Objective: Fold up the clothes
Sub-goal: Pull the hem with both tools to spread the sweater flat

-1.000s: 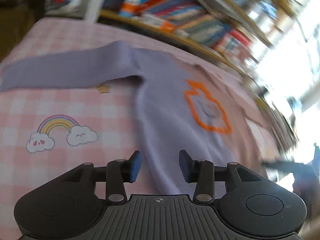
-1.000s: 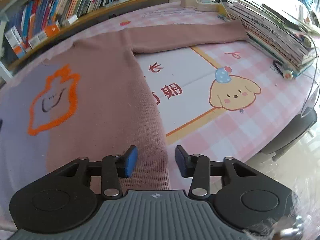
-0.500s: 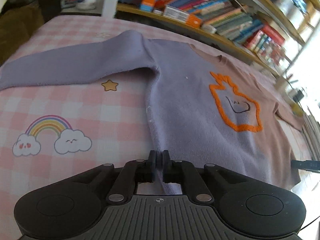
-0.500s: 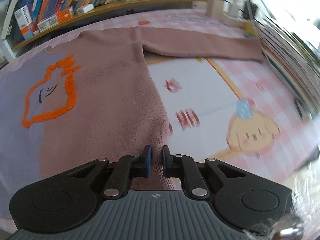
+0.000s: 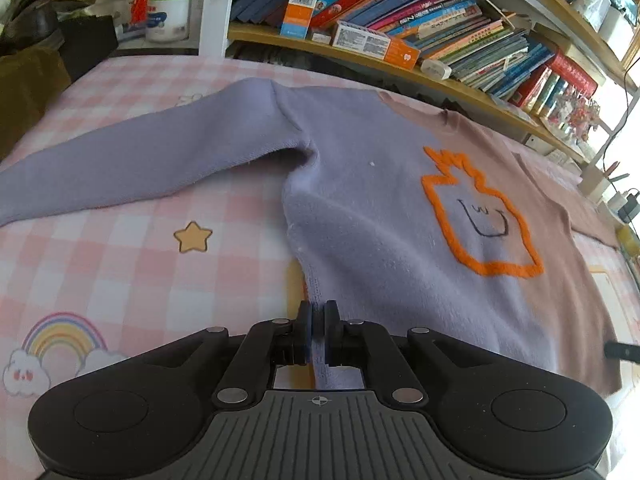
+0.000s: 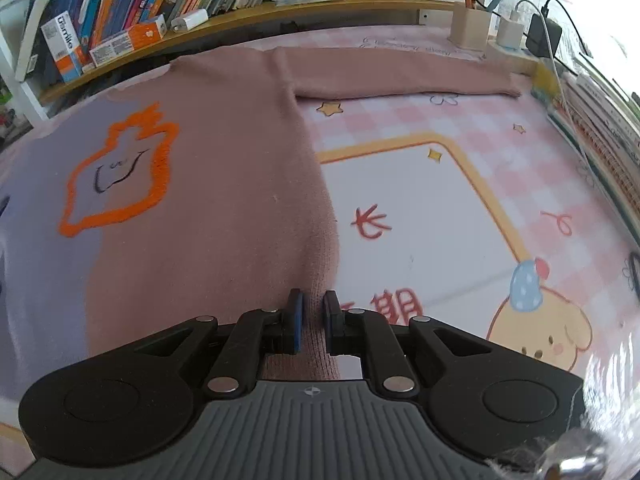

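1. So compared with a second back, both sets of jaws stood wide apart over the hem of the sweater [image 5: 360, 208] and now they've come together on it. Left gripper [image 5: 319, 320] got there by half a second ago, and so did the right gripper [image 6: 312, 314]. Both cameras have also crept in closer to the cloth.

2. What that means, I reckon: the reach-and-grab bit is done and both bottom corners are in hand. The fold itself hasn't started, since the body lies flat and both sleeves are spread out to the sides.

3. Left one: clenched nearly all the way, with just a thin strip of lilac hem edge pinched between the pads. The lilac half of the sweater runs straight ahead from the fingertips, its sleeve [image 5: 132, 160] off ahead and to the left.

4. Right one: pinching too, but with a visible gap because a thicker bunch of the ribbed pink hem sits between the pads. The pink half stretches ahead and left of it, with its sleeve [image 6: 400, 76] far ahead to the right.

5. Everything's lying on the pink checked mat [image 5: 120, 264]. The orange outline patch [image 6: 120, 176] is ahead, between the two grips.
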